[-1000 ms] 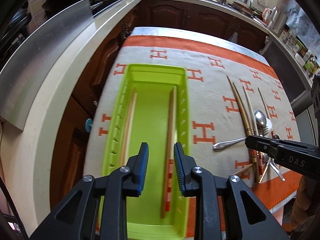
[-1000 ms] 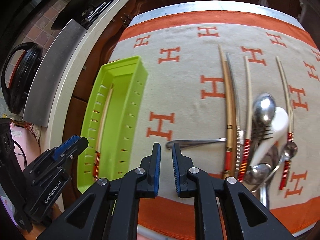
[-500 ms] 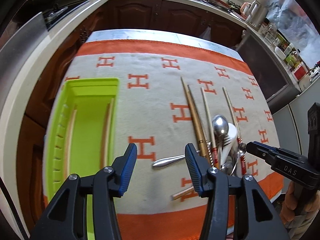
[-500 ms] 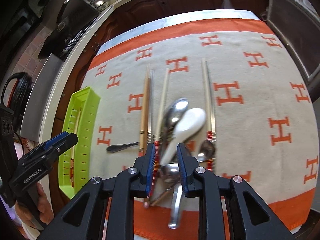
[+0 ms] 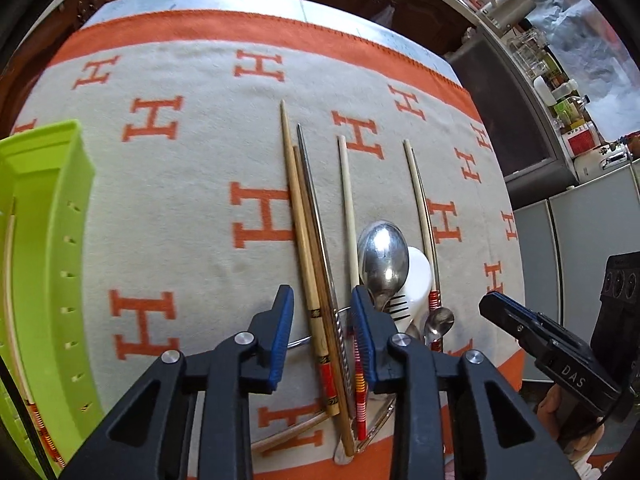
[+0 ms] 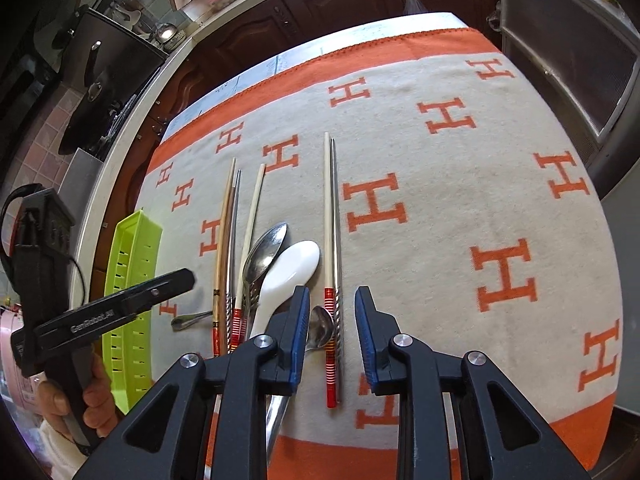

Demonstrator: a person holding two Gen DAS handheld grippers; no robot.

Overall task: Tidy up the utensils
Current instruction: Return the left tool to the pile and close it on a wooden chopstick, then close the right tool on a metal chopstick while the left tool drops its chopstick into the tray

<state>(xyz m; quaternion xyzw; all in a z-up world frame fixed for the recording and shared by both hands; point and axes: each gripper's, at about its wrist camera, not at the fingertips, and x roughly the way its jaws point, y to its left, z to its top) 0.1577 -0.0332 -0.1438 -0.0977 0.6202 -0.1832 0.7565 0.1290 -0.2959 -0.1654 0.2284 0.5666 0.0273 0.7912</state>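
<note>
Loose utensils lie on an orange-and-beige cloth (image 5: 180,200). My left gripper (image 5: 322,326) is open, its jaws on either side of a group of wooden and metal chopsticks (image 5: 308,240). A metal spoon (image 5: 382,256) and a white ceramic spoon (image 5: 416,280) lie just to their right. My right gripper (image 6: 331,330) is open, its jaws on either side of a red-ended chopstick pair (image 6: 331,240); a small spoon (image 6: 322,328) lies by its left jaw. The green tray (image 5: 52,260) at the left holds chopsticks (image 5: 10,280). The tray also shows in the right wrist view (image 6: 132,280).
The cloth covers a small table with dark kitchen cabinets (image 6: 300,4) behind it. A counter (image 6: 132,120) runs along the left. Appliances (image 5: 580,260) stand to the right. The cloth's right half (image 6: 480,200) carries no utensils.
My left gripper has moved right, from over the green tray to the chopstick group, and has opened wider. My right gripper has moved right to the red-ended pair and has opened.
</note>
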